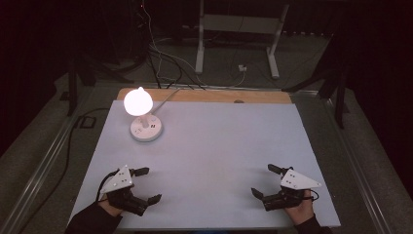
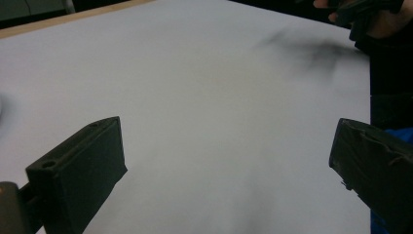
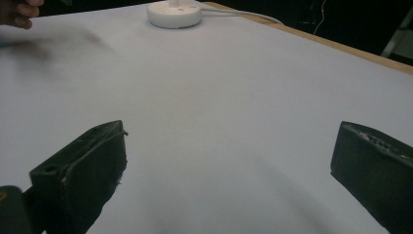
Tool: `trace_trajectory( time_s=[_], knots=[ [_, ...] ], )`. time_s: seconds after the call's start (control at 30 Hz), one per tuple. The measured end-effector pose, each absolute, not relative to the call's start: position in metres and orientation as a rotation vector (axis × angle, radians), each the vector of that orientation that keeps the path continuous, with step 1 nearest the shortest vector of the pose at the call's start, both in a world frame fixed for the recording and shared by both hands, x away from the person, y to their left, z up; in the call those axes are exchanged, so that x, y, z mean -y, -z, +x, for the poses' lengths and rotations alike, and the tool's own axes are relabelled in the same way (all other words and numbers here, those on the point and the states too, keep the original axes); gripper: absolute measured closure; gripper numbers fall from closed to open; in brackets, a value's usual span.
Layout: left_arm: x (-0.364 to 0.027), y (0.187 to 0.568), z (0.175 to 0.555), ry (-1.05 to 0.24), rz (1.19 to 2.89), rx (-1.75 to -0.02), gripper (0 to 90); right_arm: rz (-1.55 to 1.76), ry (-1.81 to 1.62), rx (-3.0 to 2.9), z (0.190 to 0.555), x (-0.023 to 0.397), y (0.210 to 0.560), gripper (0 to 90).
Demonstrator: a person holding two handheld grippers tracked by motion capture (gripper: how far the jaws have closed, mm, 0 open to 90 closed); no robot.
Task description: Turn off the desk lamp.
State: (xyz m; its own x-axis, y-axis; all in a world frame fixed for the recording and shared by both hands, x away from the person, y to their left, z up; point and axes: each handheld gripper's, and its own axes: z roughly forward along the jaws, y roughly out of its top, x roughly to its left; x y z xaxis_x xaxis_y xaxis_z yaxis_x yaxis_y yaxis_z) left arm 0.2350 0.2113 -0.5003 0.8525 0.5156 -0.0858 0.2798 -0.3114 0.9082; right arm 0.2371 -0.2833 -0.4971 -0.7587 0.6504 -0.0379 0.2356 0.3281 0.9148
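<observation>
A small white lamp (image 1: 138, 101) glows brightly at the table's back left, standing on a round white base (image 1: 146, 129) with a white cord running off the far edge. That base (image 3: 174, 13) also lies far ahead in the right gripper view. My left gripper (image 1: 147, 185) rests near the front left of the white table top, open, with nothing between its jaws. My right gripper (image 1: 265, 180) rests near the front right, open and empty too. In each gripper view the two black jaws stand wide apart over bare white surface.
The white sheet (image 1: 209, 156) covers the table, with a wooden strip (image 1: 204, 95) along its far edge. Dark cables and a white metal stand (image 1: 238, 34) lie on the floor beyond. The other hand (image 2: 360, 14) is at the top right of the left gripper view.
</observation>
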Motion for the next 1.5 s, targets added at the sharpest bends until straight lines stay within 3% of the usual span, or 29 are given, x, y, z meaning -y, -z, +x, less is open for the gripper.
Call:
trace_trajectory(
  time_s=[1.03, 1.5],
  knots=[
    [-0.196, 0.497, 0.229, -0.253, 2.019, -0.517, 0.4, 0.779, -1.437, -2.217, 0.235, 0.279, 0.496, 0.0],
    [-0.195, 0.474, 0.233, -0.267, 1.946, -0.515, 0.4, 0.776, -1.448, -2.206, 0.235, 0.278, 0.495, 0.0]
  ],
)
